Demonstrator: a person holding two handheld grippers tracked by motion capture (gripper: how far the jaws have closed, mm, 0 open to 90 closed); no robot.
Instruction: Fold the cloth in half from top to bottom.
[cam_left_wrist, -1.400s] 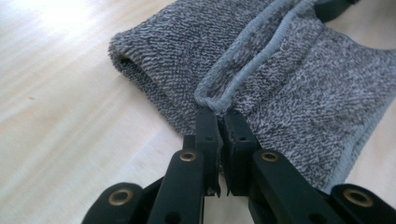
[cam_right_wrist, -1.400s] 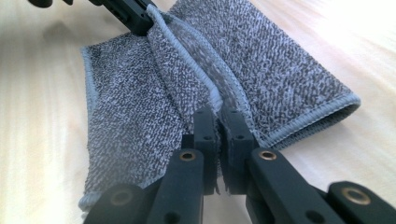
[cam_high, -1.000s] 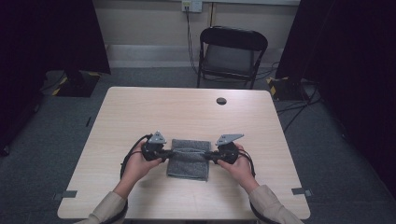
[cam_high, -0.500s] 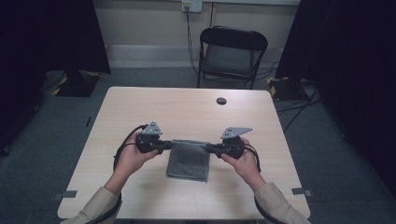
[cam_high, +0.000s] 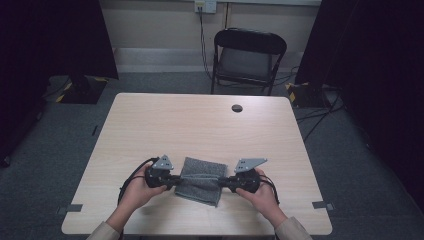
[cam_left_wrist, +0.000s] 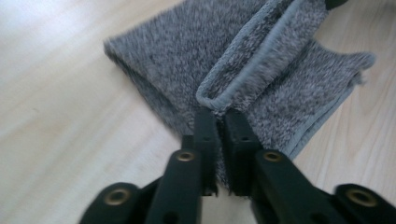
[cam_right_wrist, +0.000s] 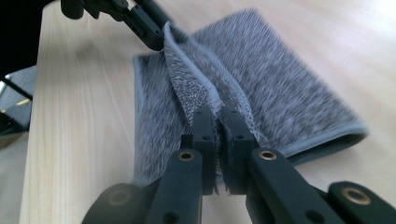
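Note:
A grey fleecy towel (cam_high: 200, 192) lies folded on the wooden table (cam_high: 200, 130), close to the near edge. My left gripper (cam_high: 177, 181) is at its left side and my right gripper (cam_high: 223, 183) at its right, and a raised ridge of hemmed fabric runs between them. In the left gripper view the hem corner (cam_left_wrist: 212, 95) sits at the tips of the left gripper (cam_left_wrist: 219, 114), whose jaws have just been opening a little with the fabric still between them. The right gripper (cam_right_wrist: 218, 112) is shut on the hem. Across the towel, the left gripper (cam_right_wrist: 152, 32) holds the edge up.
A small black round thing (cam_high: 237, 108) lies near the table's far edge. A black folding chair (cam_high: 247, 60) stands behind the table. Each gripper trails a black cable (cam_high: 131, 176) on the tabletop. Bare wood stretches beyond the towel.
Both hands have drawn back toward the near edge of the table, bringing the towel's lifted edge with them. The towel now lies a little closer to the person.

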